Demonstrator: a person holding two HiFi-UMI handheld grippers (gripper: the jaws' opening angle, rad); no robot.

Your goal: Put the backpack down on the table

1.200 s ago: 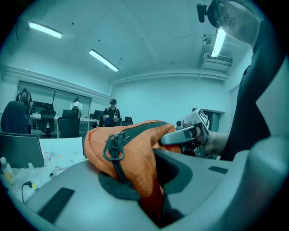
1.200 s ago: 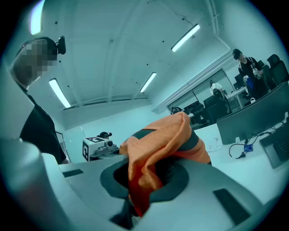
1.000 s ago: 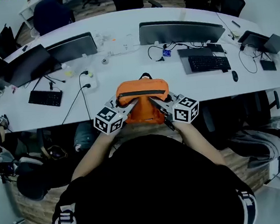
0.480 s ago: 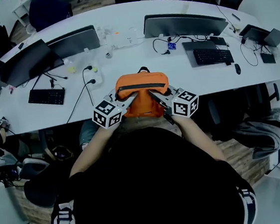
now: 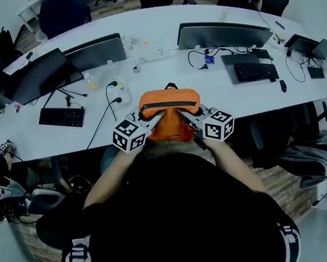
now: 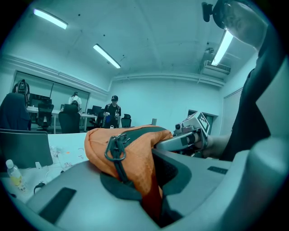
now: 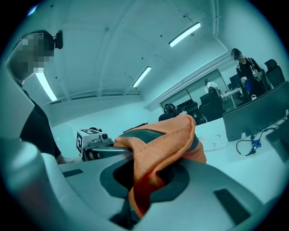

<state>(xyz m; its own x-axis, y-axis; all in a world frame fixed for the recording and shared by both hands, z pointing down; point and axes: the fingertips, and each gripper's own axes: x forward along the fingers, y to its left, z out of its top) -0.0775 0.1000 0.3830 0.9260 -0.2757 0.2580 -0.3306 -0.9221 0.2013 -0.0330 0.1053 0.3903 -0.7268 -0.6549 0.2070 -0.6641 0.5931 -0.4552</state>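
Hidden or unclear:
- The underside of the backpack (image 5: 169,112) is masked by both tools and by your torso (image 5: 179,214), so whether it touches the worktop (image 5: 247,97) cannot be told.
- Your hands sit behind the marker cubes (image 5: 130,135); only your forearms (image 5: 107,178) show below them.
- In the gripper views the jaw tips are buried in orange fabric. The wide lens bends the room, and the people at the far desks are too small to read.

Tools:
- Left tool (image 5: 152,119): jaws narrow and clamped on a fold of the backpack's left side. In its own view the fabric bunches up out of the jaw gap, with a dark zip pull (image 6: 115,151) hanging just above.
- Right tool (image 5: 183,115): jaws pressed nearly together on a fold of the backpack's right side. Fabric spills over both jaws there.
- Each gripper view shows the other tool across the bag, at about the same level.

Pose:
- You hold both tools ahead of your chest, angled inward towards each other, with the cubes nearest you.
- Both point forward and slightly downward, elbows out to either side.

Backpack:
- It hangs between the two tools at the near edge of the worktop, zip uppermost.
- Its top overlaps the white surface in the head view and its lower part lies over the dark gap in front of the edge.
- It sits between the two monitors (image 5: 223,34), with a keyboard (image 5: 60,117) well off to the left.
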